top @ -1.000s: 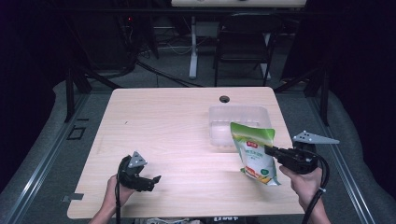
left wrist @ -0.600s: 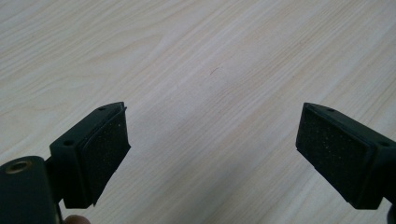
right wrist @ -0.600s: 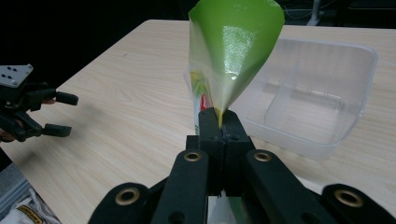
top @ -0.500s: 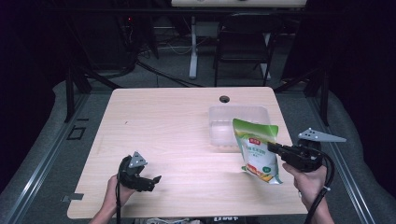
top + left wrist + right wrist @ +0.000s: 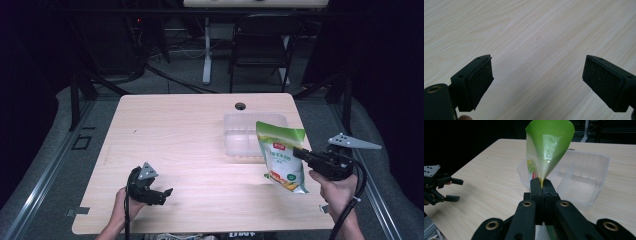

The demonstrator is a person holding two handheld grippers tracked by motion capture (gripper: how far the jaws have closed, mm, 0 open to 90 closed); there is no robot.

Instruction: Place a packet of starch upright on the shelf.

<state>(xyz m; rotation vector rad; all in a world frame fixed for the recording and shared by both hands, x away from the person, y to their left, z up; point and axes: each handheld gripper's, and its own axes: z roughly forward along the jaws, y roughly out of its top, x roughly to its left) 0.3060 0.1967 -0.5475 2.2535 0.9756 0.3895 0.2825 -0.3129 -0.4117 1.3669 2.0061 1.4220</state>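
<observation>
Presently the right gripper is clamped on the green pouch at its side edge. The pouch looks light, limp and slippery, so the sealed edge is judged the best hold. The left gripper stands wide open, empty.

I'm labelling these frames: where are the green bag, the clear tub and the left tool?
Green bag (image 5: 282, 157): high view, on its printed front.
Clear tub (image 5: 584, 167): right gripper view, on its far wall.
Left tool (image 5: 167, 192): high view, between its open tips.
</observation>
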